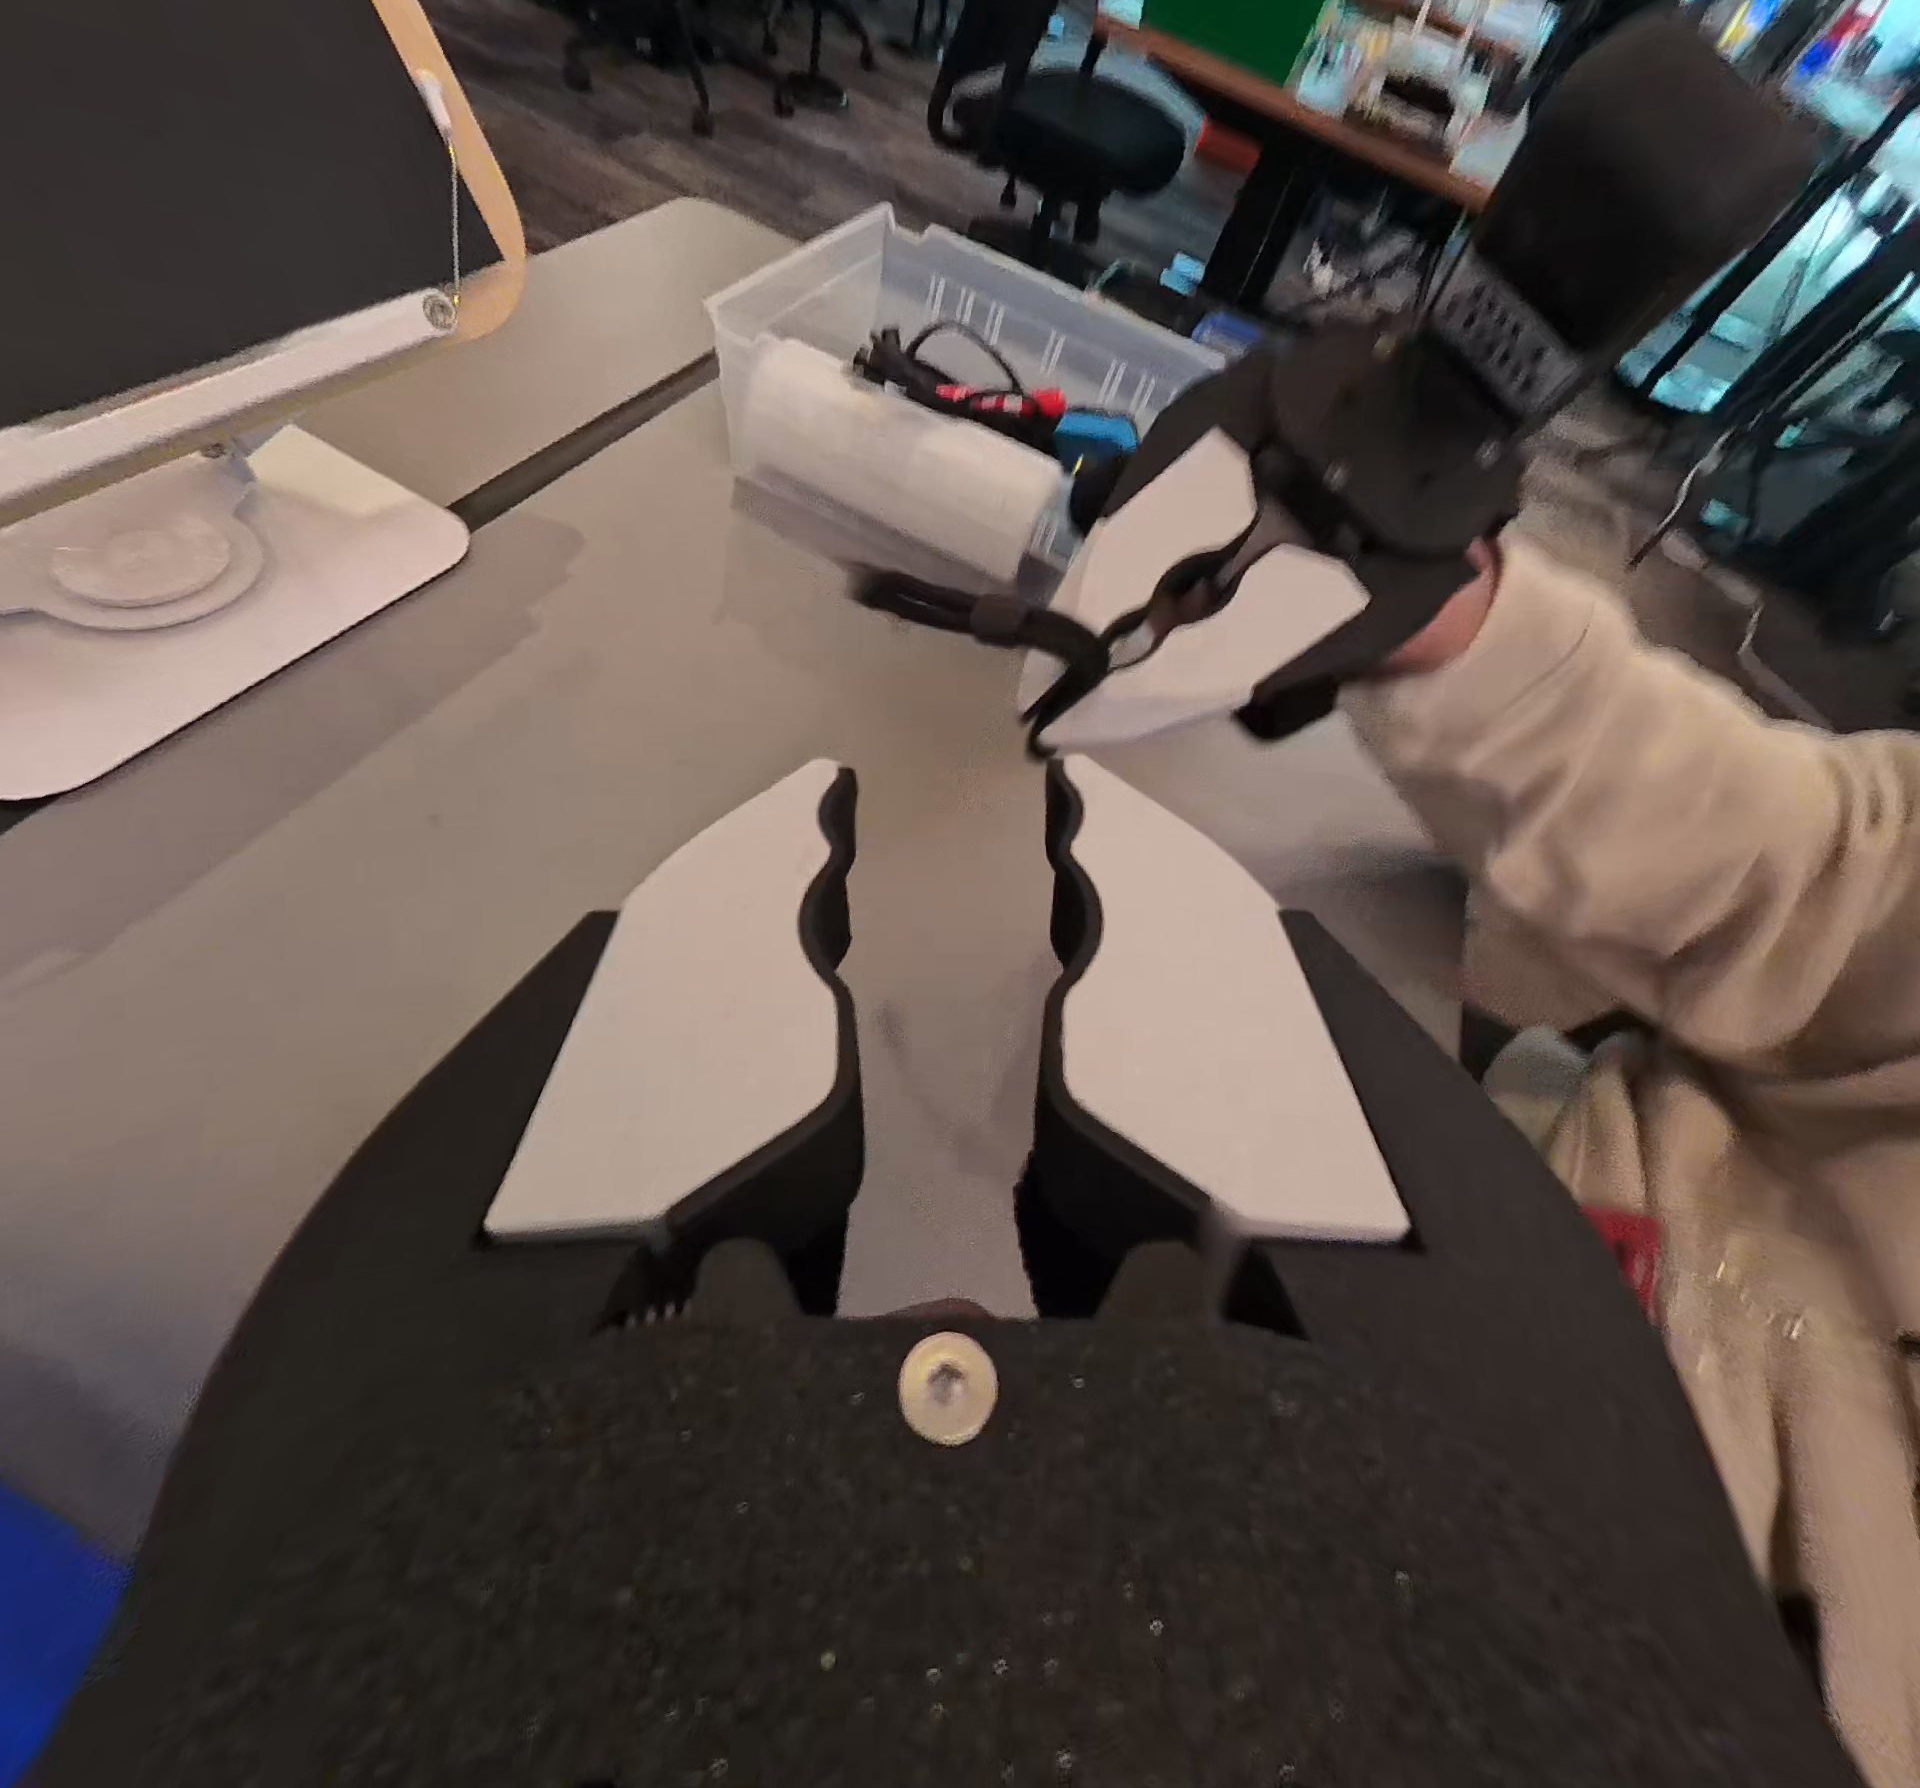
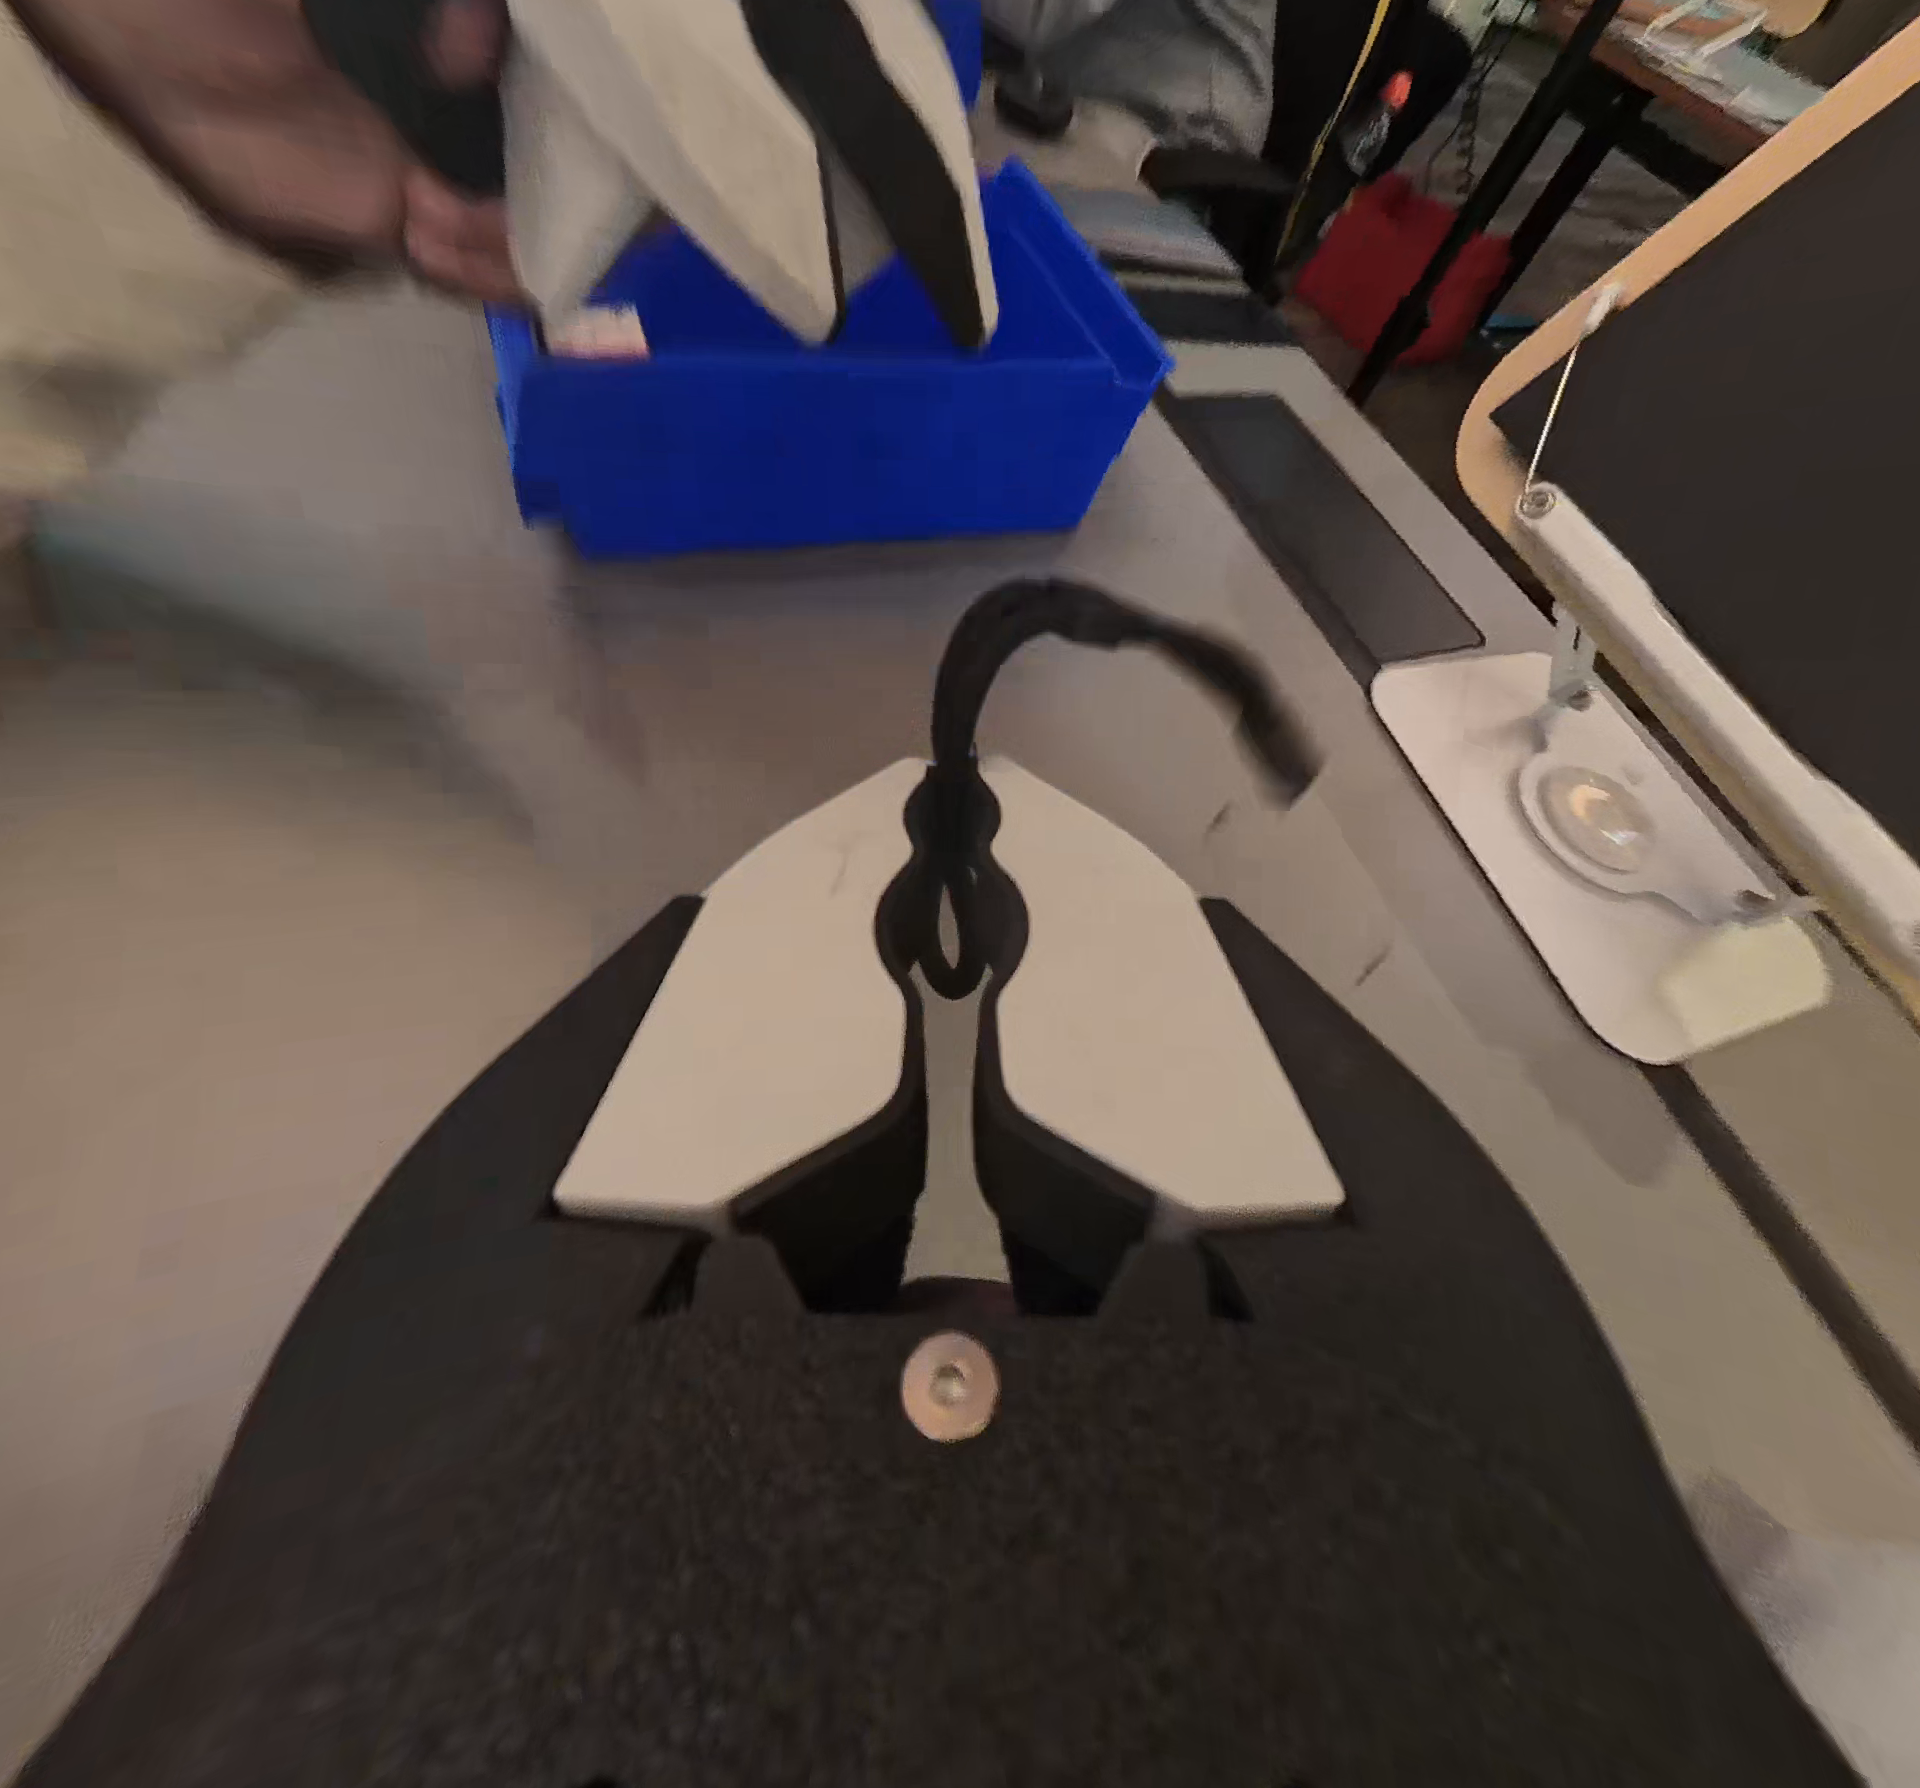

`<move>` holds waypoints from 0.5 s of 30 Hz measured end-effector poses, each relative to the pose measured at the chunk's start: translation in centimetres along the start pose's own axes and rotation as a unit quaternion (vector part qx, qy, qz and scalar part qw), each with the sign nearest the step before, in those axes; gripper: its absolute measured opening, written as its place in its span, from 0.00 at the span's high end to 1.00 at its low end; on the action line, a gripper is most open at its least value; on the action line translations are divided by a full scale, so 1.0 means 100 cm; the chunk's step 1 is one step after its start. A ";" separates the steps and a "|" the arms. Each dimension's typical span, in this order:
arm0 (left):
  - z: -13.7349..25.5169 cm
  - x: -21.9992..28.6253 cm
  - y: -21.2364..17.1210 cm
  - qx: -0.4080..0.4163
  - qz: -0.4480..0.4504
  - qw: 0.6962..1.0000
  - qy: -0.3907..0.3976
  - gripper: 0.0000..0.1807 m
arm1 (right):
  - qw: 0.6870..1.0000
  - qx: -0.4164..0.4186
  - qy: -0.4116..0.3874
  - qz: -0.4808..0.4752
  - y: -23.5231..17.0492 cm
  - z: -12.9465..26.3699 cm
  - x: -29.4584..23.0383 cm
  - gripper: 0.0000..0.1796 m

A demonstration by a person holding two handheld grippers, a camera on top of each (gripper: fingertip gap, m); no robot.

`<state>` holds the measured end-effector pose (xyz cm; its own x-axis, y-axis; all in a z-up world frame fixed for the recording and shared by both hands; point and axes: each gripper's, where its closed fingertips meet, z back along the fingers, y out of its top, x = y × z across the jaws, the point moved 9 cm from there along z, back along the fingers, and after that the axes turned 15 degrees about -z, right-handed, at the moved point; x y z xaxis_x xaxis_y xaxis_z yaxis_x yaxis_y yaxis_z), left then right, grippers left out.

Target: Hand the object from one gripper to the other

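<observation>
Right gripper (image 2: 951,803) is clamped on the black cord bundle (image 2: 1091,637), free end arching forward over the table (image 2: 312,803). Left gripper (image 1: 951,782) gapes, empty. Bring your open jaws around the free end, likely blurred; close before releasing.

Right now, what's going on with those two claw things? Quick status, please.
Right gripper shut on black cable bundle, held above table. Left gripper open, empty, close by. Handover not yet made. Nothing between them.
</observation>
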<state>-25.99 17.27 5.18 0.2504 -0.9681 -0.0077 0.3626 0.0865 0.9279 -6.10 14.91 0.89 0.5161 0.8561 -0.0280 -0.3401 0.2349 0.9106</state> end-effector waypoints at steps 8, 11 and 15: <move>0.023 0.028 -0.004 -0.056 -0.105 0.982 -0.145 0.77 | 0.977 -0.101 0.187 0.036 -0.006 0.036 -0.038 0.98; 0.016 0.043 -0.004 -0.047 -0.130 0.971 -0.194 0.69 | 0.945 -0.065 0.317 -0.054 0.007 0.041 -0.048 0.99; 0.001 0.065 -0.006 -0.024 -0.170 0.955 -0.242 0.67 | 0.889 -0.029 0.438 -0.126 0.013 0.040 -0.052 0.99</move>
<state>-24.72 10.93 4.63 -0.3293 -0.9363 -0.1223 0.3932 -0.2537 0.8838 -6.03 8.93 3.85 -0.2203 0.7966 -0.5629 -0.3541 0.4724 0.8071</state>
